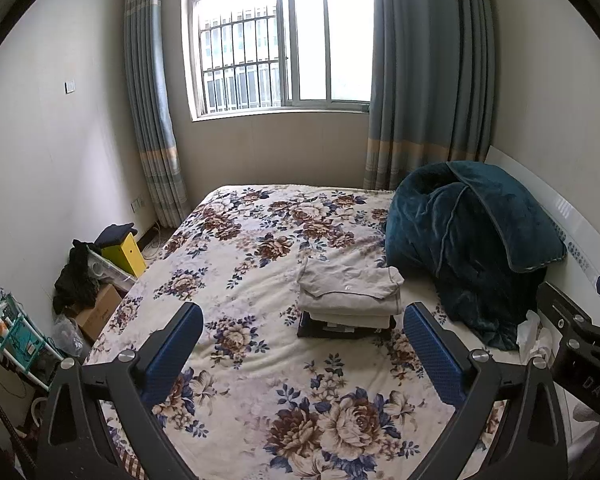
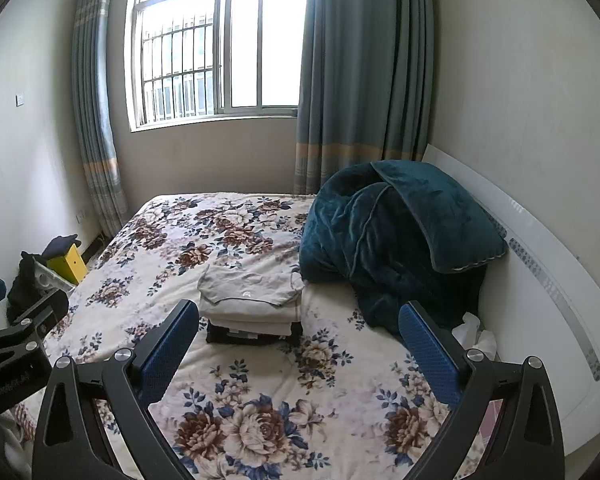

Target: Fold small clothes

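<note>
A stack of folded clothes sits on the floral bed, beige garments on top of a dark one; it also shows in the right wrist view. My left gripper is open and empty, held above the bed short of the stack. My right gripper is open and empty, also held above the bed short of the stack. The right gripper's body shows at the right edge of the left wrist view. The left gripper's body shows at the left edge of the right wrist view.
A bunched teal blanket lies against the white headboard right of the stack. White tissue lies by the headboard. Boxes, dark clothes and a yellow box sit on the floor left of the bed. A window with curtains is behind.
</note>
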{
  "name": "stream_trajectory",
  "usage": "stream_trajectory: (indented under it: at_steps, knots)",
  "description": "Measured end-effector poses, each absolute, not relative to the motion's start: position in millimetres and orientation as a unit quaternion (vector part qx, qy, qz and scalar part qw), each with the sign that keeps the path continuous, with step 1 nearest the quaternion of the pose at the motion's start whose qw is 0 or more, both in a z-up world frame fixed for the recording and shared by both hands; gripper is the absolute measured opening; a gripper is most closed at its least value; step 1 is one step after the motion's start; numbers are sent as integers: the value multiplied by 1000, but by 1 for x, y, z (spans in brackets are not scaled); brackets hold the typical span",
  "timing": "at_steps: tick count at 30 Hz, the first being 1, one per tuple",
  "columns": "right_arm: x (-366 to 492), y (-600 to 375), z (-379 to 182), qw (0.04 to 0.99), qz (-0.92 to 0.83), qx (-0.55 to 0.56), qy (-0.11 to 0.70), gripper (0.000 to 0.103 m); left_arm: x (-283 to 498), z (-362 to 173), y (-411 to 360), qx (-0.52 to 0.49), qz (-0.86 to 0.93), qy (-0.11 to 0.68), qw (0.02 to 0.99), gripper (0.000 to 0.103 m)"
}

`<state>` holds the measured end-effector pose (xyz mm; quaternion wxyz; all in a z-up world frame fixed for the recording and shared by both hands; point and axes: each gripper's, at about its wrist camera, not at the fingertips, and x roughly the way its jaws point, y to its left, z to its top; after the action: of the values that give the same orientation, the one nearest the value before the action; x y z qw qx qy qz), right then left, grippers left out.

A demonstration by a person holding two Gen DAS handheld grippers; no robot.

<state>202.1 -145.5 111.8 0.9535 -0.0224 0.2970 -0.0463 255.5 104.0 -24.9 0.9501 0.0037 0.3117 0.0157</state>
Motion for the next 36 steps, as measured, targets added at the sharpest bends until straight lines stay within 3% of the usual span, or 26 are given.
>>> stream_trajectory:
  at_steps: [36]
  knots:
    - [193,-140,113,954,-47,-19,294,102,253,-23,106,-2,12,315,949,103]
